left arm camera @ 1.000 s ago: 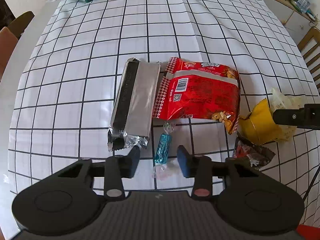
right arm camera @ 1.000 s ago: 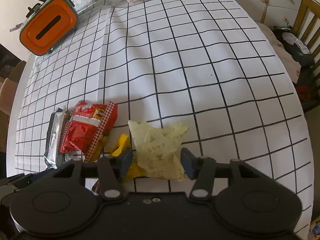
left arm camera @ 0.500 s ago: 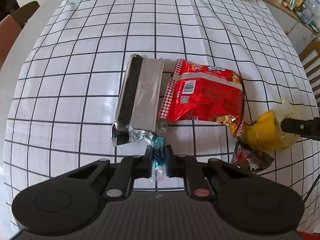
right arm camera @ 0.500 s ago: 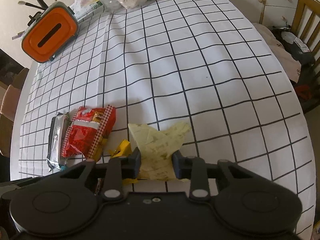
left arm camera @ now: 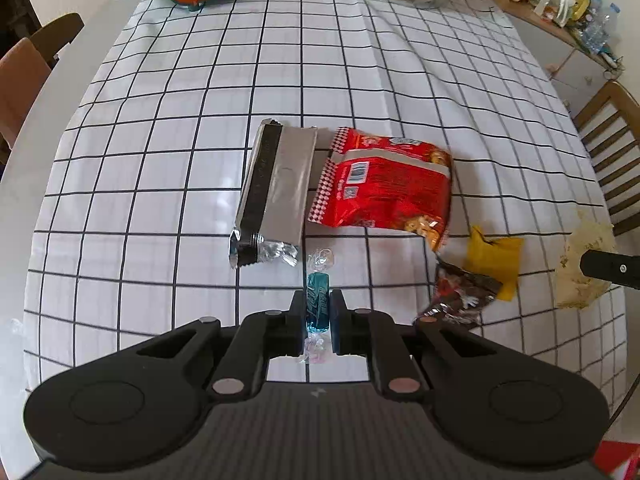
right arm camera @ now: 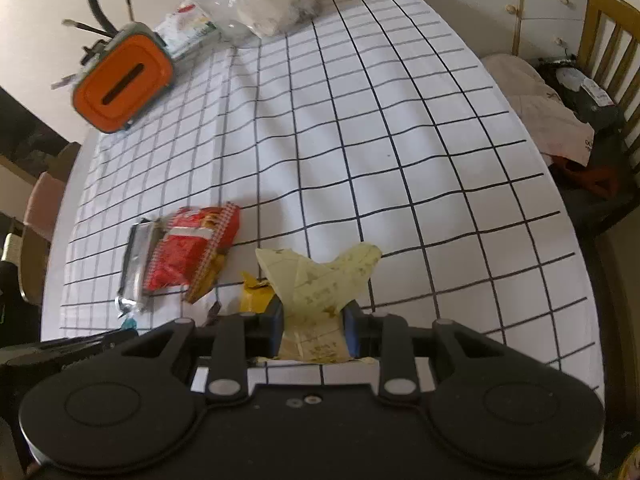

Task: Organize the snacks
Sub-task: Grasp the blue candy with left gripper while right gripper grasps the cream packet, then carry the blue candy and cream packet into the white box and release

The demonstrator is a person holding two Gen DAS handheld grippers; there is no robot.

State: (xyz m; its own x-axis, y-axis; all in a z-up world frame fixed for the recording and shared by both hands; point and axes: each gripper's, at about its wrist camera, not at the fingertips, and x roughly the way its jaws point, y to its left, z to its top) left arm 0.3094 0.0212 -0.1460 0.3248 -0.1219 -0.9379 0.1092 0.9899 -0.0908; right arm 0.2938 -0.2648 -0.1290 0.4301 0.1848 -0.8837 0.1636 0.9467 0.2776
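Observation:
My left gripper (left arm camera: 317, 304) is shut on a blue wrapped candy (left arm camera: 317, 302), held just above the checked tablecloth. Ahead of it lie a silver packet (left arm camera: 276, 188) and a red snack bag (left arm camera: 384, 184), side by side. A yellow packet (left arm camera: 494, 258) and a dark wrapper (left arm camera: 460, 296) lie to the right. My right gripper (right arm camera: 313, 320) is shut on a pale yellow-green snack bag (right arm camera: 320, 276), lifted a little off the table; this bag also shows at the right edge of the left wrist view (left arm camera: 580, 268).
An orange-lidded box (right arm camera: 122, 84) and a clear plastic bag (right arm camera: 264, 0) stand at the table's far end. Wooden chairs (left arm camera: 612, 140) stand on the right, brown chairs (left arm camera: 24, 80) on the left. The round table's edge (left arm camera: 24, 152) curves close by.
Both grippers closed from open: the left on the blue candy, the right on the pale snack bag. Both have since lifted and drawn back a little.

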